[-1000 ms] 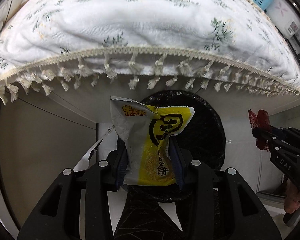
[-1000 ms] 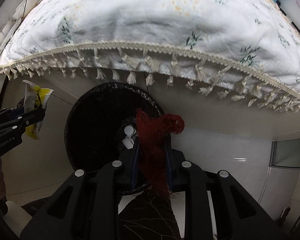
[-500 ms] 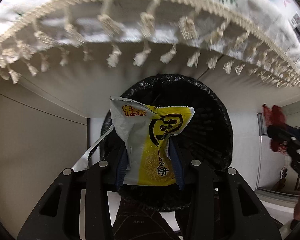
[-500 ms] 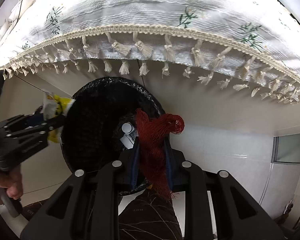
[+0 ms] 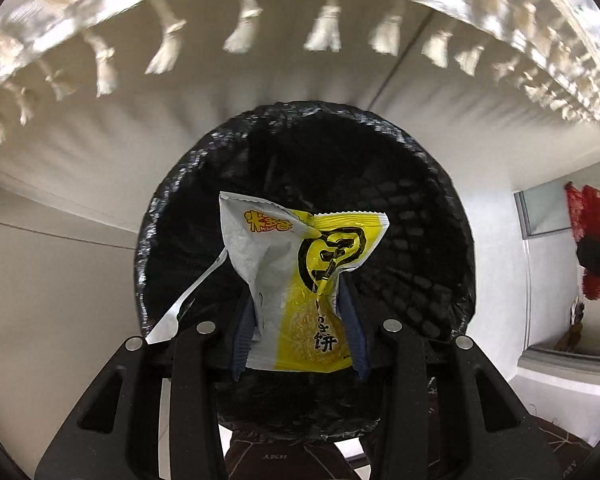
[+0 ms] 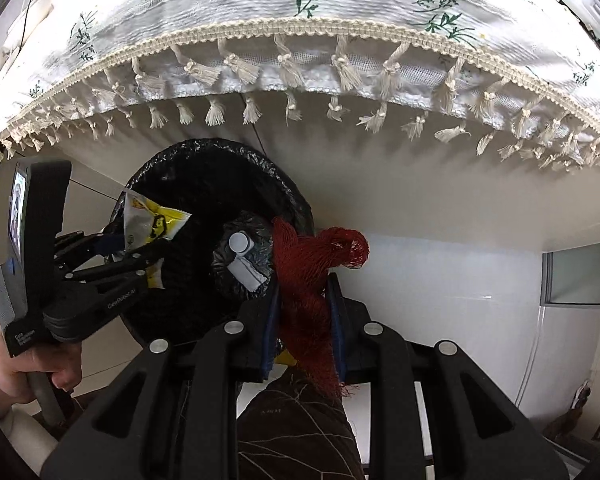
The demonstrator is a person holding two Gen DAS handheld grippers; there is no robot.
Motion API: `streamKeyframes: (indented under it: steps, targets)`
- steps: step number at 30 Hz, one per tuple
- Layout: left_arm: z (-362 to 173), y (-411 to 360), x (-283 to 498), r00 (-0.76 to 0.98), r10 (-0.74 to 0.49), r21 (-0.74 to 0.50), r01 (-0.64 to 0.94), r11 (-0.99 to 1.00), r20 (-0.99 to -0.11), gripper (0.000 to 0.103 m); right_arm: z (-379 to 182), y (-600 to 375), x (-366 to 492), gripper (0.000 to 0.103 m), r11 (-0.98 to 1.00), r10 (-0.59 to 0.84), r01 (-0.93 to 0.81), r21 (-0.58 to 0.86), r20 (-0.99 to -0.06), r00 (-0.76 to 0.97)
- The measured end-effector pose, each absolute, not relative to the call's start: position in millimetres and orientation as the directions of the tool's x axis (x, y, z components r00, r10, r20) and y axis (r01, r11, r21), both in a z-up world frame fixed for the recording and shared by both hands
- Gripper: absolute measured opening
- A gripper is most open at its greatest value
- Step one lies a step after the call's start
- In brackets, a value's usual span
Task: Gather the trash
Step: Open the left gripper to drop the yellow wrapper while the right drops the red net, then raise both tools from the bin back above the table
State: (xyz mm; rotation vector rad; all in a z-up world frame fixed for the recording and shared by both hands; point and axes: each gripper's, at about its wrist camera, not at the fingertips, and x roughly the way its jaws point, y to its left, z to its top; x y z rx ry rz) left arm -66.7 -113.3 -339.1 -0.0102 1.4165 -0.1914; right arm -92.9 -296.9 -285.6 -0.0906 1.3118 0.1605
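My left gripper (image 5: 300, 320) is shut on a yellow and white snack wrapper (image 5: 300, 268) and holds it over the mouth of a black bag-lined trash bin (image 5: 432, 208). My right gripper (image 6: 302, 308) is shut on a wad of red mesh netting (image 6: 312, 268), held beside the bin's (image 6: 172, 312) right rim. In the right wrist view the left gripper (image 6: 112, 254) with the wrapper (image 6: 148, 224) is over the bin's left side. White scraps (image 6: 242, 256) lie deep in the bin. The red netting (image 5: 592, 232) also shows at the left wrist view's right edge.
A table with a white floral cloth (image 6: 300, 4) and tassel fringe (image 5: 324, 28) overhangs the bin. A pale wall or cabinet panel (image 5: 52, 288) stands behind and to the left. A white floor (image 6: 440, 280) lies right of the bin, with a glass-fronted unit (image 6: 580, 280) at far right.
Both grippers have dropped below the table edge and come closer to the bin. The left gripper has moved over the bin's mouth. Both stay shut on their loads.
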Motion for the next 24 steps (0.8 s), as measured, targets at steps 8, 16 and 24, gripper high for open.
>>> streamKeyframes:
  steps: [8,16,24]
  targets:
    - [-306.4,-105.9,-71.9,0.211,-0.161,-0.132,0.146,0.98,-0.964,0.064,-296.4,-279.3,-82.9,0.021,0.981,0.086,-0.19,0.04,-0.968,0.236]
    - [-272.7,-72.8,-77.5,0.285,-0.131,-0.122,0.051,0.991,-0.949,0.096,-307.2,-248.0,-71.8,0.021,0.97,0.104,-0.239,0.05,-0.97,0.222]
    - [-247.3,-39.6,-84.0,0.318,-0.103,-0.124,-0.045,0.991,-0.943,0.097,-327.8,-213.7,-58.3,0.021,0.956,0.108,-0.289,0.044,-0.972,0.207]
